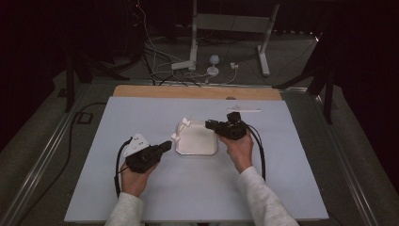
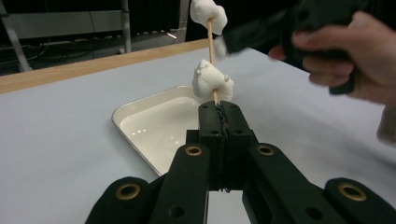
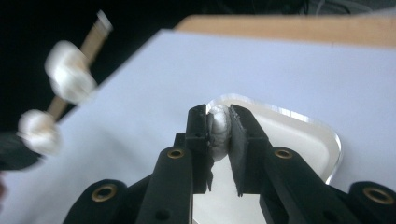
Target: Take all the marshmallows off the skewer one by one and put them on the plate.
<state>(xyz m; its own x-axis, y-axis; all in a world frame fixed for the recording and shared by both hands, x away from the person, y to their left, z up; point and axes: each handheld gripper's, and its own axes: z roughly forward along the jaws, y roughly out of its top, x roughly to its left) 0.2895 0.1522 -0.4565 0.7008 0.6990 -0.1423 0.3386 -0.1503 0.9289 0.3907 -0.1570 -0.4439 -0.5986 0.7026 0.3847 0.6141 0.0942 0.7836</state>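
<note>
My left gripper (image 1: 167,145) (image 2: 219,109) is shut on the lower end of a wooden skewer (image 2: 211,42) that slants up over the left edge of a white tray (image 1: 197,149) (image 2: 154,126). Two white marshmallows are threaded on it, one just above the jaws (image 2: 212,80) (image 1: 175,137) and one near the tip (image 2: 208,11) (image 1: 185,122). My right gripper (image 1: 209,124) (image 3: 218,122) hovers over the tray's far right corner, shut on a third marshmallow (image 3: 218,130) squeezed between its pads. In the right gripper view the skewer (image 3: 95,32) appears blurred at the left.
A pale sheet (image 1: 141,193) covers the table, with a wooden strip (image 1: 188,92) along its far edge. A thin white stick (image 1: 244,110) lies behind the right gripper. Cables and white stand legs (image 1: 193,61) sit on the floor beyond the table.
</note>
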